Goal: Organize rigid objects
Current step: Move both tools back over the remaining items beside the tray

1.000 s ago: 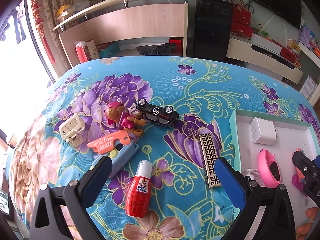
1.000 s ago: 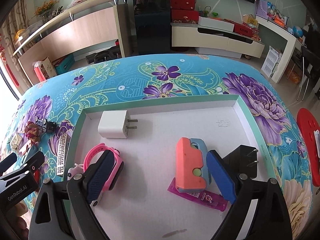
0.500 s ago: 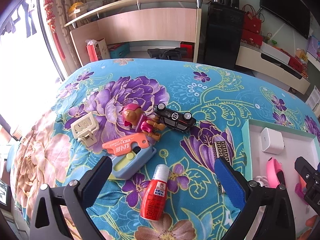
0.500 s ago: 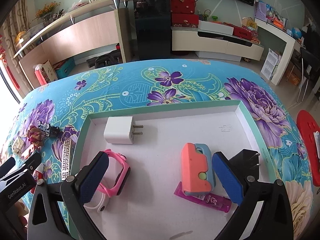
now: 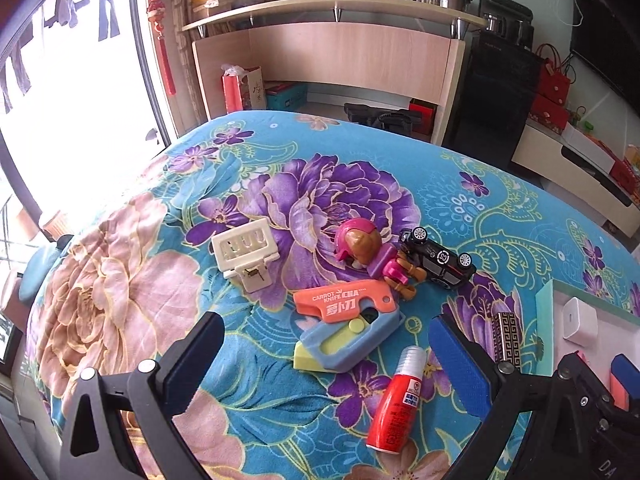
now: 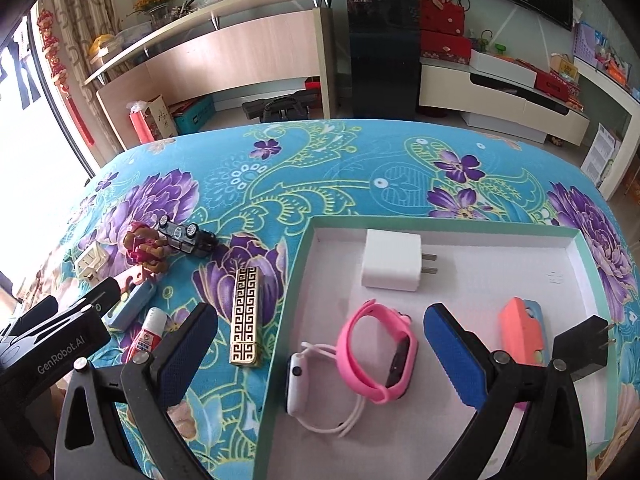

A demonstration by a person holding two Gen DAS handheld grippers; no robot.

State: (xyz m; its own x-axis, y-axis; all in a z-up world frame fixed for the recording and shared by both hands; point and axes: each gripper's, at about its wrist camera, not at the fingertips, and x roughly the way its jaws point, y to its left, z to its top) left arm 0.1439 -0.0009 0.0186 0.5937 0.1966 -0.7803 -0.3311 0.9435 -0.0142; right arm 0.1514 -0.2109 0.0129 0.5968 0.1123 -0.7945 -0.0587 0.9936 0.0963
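My left gripper [image 5: 326, 364] is open and empty above the floral cloth, just short of an orange-and-blue carrot knife toy [image 5: 346, 322] and a red glue bottle [image 5: 396, 398]. Beyond lie a cream clip [image 5: 246, 252], a pink figure [image 5: 366, 252] and an overturned black toy car [image 5: 438, 258]. My right gripper [image 6: 320, 354] is open and empty over the left edge of the white tray [image 6: 460, 226], straddling a pink watch [image 6: 378, 350] and a white watch [image 6: 298, 380]. A gold patterned bar [image 6: 244, 316] lies left of the tray.
The tray also holds a white charger [image 6: 392, 258], a second orange-and-blue toy [image 6: 522, 330] and a black plug [image 6: 584, 346]. The left gripper's body [image 6: 56, 340] shows at the left of the right wrist view. Shelves and cabinets stand beyond the table.
My left gripper has swung left, bringing the carrot knife toy and clip toward centre. My right gripper has shifted left from the tray's middle to its left edge; both stay open.
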